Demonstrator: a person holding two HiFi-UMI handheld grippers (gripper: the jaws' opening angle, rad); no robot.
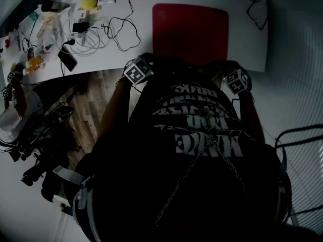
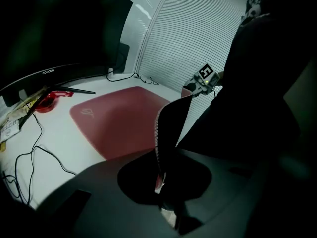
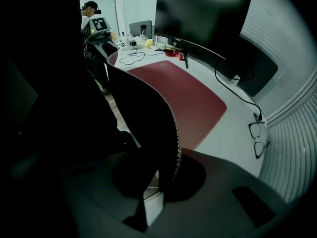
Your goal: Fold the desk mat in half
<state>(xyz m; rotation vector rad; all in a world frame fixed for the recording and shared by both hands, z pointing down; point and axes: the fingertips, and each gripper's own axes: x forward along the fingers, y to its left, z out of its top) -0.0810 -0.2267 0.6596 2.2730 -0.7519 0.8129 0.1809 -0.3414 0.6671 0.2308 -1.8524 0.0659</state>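
Observation:
The red desk mat lies on the white desk in front of me, its far part flat. Its near edge is lifted off the desk, held at both front corners. My left gripper is shut on the near left corner. In the left gripper view the mat's ribbed edge rises from the left gripper, red on top and black underneath. My right gripper is shut on the near right corner. In the right gripper view the mat's black underside curls up from the right gripper.
A dark monitor stands behind the mat. Tangled cables, a phone and small items crowd the desk's left part. Glasses lie right of the mat. Wooden floor and a chair are beside me.

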